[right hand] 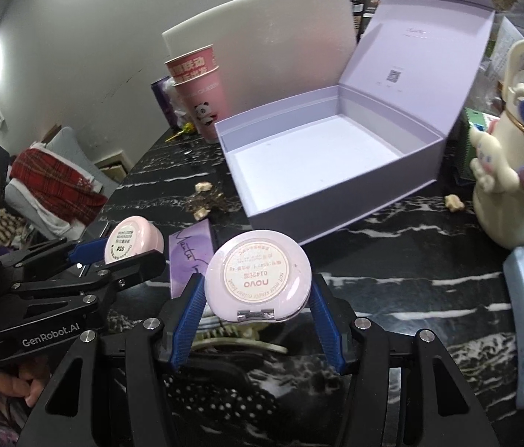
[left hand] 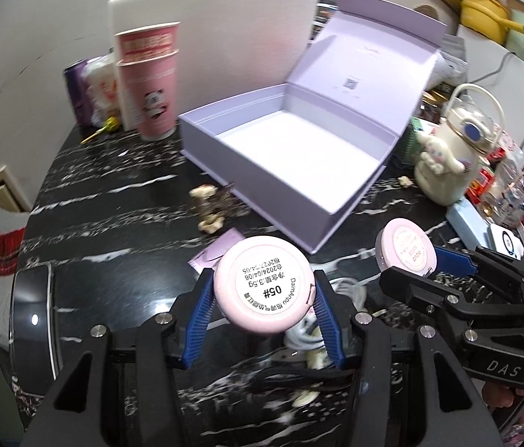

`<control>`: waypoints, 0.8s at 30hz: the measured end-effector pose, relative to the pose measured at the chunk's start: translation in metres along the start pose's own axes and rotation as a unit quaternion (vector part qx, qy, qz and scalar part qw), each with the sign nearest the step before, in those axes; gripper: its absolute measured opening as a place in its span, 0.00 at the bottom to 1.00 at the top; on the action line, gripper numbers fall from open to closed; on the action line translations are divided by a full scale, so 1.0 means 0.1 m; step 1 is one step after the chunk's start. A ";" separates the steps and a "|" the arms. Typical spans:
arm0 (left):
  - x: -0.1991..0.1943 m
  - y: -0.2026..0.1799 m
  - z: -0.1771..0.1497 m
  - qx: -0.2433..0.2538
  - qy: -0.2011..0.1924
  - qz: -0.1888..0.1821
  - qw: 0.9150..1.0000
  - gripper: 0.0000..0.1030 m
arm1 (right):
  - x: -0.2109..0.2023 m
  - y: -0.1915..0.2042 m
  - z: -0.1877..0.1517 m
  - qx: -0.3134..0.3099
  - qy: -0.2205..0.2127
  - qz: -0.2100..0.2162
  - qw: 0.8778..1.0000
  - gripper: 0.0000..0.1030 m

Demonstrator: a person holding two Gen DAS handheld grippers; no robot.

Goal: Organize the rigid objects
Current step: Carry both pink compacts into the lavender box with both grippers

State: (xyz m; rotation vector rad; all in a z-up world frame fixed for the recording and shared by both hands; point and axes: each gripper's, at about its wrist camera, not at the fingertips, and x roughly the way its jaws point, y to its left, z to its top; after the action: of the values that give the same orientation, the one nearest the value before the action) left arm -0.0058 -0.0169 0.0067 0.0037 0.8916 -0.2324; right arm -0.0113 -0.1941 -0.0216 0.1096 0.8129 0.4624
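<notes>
Two pink compacts held above a dark worktop (left hand: 113, 223), before an open lilac box (left hand: 280, 149).
Left hand-held gripper (left hand: 264, 294) pinches the "05#" compact (left hand: 264, 290); right hand-held gripper (right hand: 258, 287) pinches the hinged compact (right hand: 258, 279). Lower each flat into the box, well apart, then release.

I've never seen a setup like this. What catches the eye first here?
Two round pink makeup compacts held up label-first: the left gripper clamps one marked 05#, the right gripper clamps one marked novo. Just beyond them on the black marble table stands an open, empty lilac gift box.

Left gripper (left hand: 262, 294) clamped, right gripper (right hand: 258, 283) clamped, side by side
</notes>
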 end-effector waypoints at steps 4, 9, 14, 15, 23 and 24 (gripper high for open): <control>0.02 -0.14 0.07 0.014 -0.001 -0.009 1.000 0.50 | -0.09 -0.09 0.00 0.009 -0.004 -0.001 1.000 0.54; 0.04 -0.27 0.14 0.027 -0.003 -0.018 0.999 0.50 | -0.15 -0.16 0.02 0.008 -0.007 -0.006 1.000 0.54; 0.06 -0.32 0.23 0.032 -0.007 -0.022 0.999 0.50 | -0.21 -0.21 0.06 0.008 -0.013 -0.006 1.000 0.54; 0.06 -0.32 0.25 0.032 -0.007 -0.022 0.999 0.50 | -0.21 -0.22 0.07 0.008 -0.014 -0.007 1.000 0.54; 0.12 -0.32 0.48 0.038 -0.017 -0.019 0.999 0.50 | -0.17 -0.32 0.24 0.006 -0.022 -0.008 1.000 0.54; 0.13 -0.32 0.51 0.039 -0.019 -0.018 0.999 0.50 | -0.15 -0.34 0.28 0.003 -0.022 -0.007 1.000 0.54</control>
State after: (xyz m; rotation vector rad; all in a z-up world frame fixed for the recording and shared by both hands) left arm 0.0351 -0.0558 0.0320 0.0548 0.8452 -0.3003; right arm 0.0118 -0.2285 -0.0012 0.1184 0.7706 0.4422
